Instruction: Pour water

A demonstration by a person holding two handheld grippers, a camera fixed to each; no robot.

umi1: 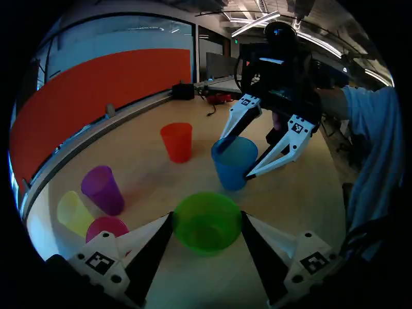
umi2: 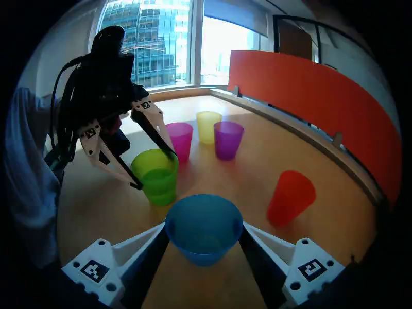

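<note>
1. Closest in the left gripper view: green cup (umi1: 207, 224), pinched on both sides by the fingers of the left hand-held gripper (umi1: 206, 216), mouth upward, base seemingly on the pale wooden surface (umi1: 293, 201).
2. Just beyond the green cup, a little to its right: blue cup (umi1: 234, 162), upright, clasped from the far side by the right hand-held gripper (umi1: 236, 160), one finger on each flank.
3. Closest in the right gripper view: that same blue cup, squeezed between the right hand-held gripper's two fingers, with the green cup near behind it.
4. Water inside either cup: impossible to tell.
5. Beyond the green cup and left of the blue one: orange cup (umi1: 176, 141), standing apart, untouched.
6. Left of the green cup in the left gripper view: purple cup (umi1: 103, 189), yellow cup (umi1: 73, 212) and pink cup (umi1: 105, 226), bunched close together; pink cup partly hidden behind the left finger.
7. Behind the blue cup, blocking the far side of the surface: a person's pale sleeve (umi1: 373, 149).
8. Far past the green cup, near the surface's far edge: small dark box (umi1: 183, 91).
9. Along the surface's left side: long orange wall panel (umi1: 103, 87).
</note>
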